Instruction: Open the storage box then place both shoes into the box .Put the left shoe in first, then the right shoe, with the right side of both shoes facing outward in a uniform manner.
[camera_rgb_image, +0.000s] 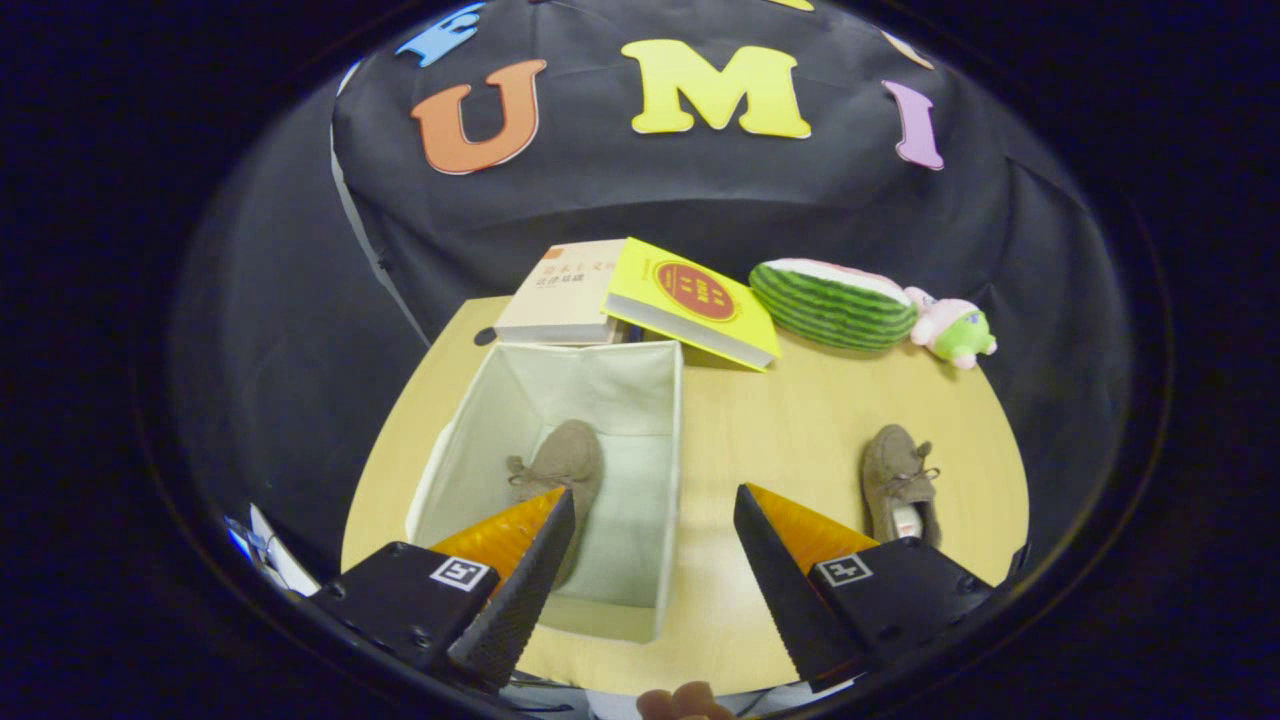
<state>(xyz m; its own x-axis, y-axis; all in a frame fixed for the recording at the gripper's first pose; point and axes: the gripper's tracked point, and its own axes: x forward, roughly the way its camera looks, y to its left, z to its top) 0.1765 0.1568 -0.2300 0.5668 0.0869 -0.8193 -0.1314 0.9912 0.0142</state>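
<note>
With one shoe (560, 465) already lying in the open storage box (668, 480), gripper (645, 560) jaws are spread, empty; second shoe (898, 480) waits on surface (760, 420).

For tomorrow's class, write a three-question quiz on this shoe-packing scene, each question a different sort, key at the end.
1. True or false: one shoe already lies inside the open storage box.
2. The other shoe sits on the: A) yellow book; B) table; C) watermelon toy.
3. Fill in: the gripper is ____, holding nothing.

Key: 1 true; 2 B; 3 open.
</note>
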